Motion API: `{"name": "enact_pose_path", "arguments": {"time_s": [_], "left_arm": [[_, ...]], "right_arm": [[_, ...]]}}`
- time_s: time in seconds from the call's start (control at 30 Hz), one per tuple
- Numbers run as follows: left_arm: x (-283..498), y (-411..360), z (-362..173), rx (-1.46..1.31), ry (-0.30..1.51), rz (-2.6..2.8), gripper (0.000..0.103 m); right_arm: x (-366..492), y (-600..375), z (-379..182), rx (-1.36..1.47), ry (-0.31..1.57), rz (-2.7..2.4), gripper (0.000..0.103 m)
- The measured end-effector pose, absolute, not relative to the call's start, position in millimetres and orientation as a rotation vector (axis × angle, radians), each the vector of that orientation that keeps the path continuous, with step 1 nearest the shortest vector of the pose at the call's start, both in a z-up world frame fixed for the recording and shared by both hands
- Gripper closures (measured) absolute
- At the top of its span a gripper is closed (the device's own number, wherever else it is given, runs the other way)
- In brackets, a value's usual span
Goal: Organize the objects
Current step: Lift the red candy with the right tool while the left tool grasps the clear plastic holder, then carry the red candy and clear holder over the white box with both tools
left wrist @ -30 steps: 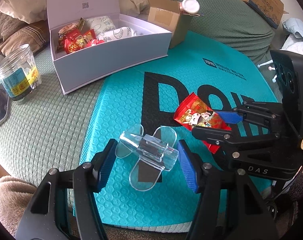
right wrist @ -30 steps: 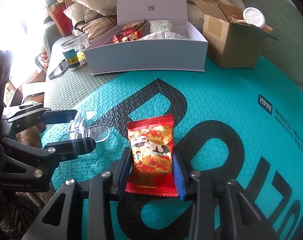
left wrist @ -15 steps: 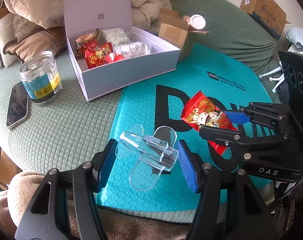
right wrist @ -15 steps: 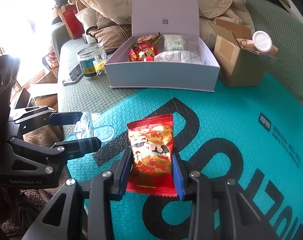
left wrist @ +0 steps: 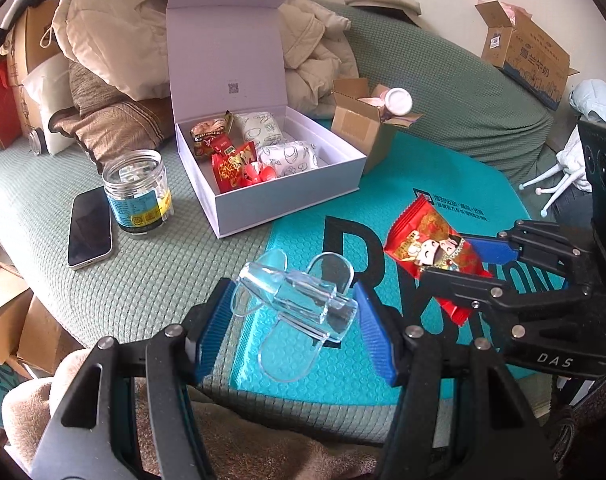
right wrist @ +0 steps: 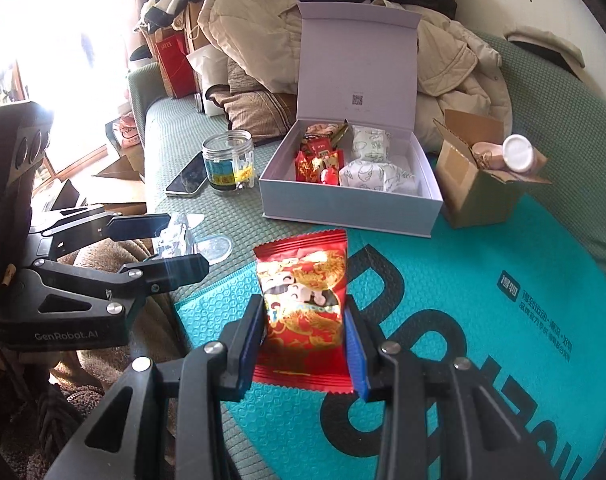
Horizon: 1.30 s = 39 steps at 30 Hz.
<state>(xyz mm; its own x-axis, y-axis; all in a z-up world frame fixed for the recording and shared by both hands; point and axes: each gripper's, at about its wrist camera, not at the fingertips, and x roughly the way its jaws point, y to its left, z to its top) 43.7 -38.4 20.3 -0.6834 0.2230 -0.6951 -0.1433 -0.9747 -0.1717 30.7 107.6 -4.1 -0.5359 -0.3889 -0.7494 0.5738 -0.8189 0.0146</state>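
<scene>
My left gripper [left wrist: 295,320] is shut on a clear plastic piece [left wrist: 299,300] with round flaps and holds it above the teal mat's [left wrist: 443,168] front edge. It also shows in the right wrist view [right wrist: 175,236]. My right gripper [right wrist: 305,336] is shut on a red snack packet [right wrist: 303,300] and holds it above the mat; the packet also shows in the left wrist view [left wrist: 435,256]. An open white box [left wrist: 287,196] with red packets and white wrapped items stands behind on the green cover.
A clear jar [left wrist: 137,192] and a phone [left wrist: 90,226] lie left of the box. A small brown carton [left wrist: 363,128] with a white-capped bottle [left wrist: 399,100] stands to its right. Pillows and coats pile behind. Another carton [left wrist: 523,52] sits far right.
Both grippers have lifted and pulled back with their objects; the box, jar and phone now look farther away.
</scene>
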Motion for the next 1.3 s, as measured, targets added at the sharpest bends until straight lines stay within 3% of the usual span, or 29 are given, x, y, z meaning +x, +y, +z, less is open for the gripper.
{"name": "enact_pose_path", "arguments": {"time_s": [0.7, 1.3], "left_arm": [[36, -41, 80, -1.080, -0.107, 2.767, 0.044], [-59, -51, 64, -1.200, -0.093, 2.674, 0.044]], "right_arm": [[41, 102, 56, 0.911, 0.324, -2.331, 0.065], [-43, 94, 47, 0.988, 0.283, -2.332, 0.065]]}}
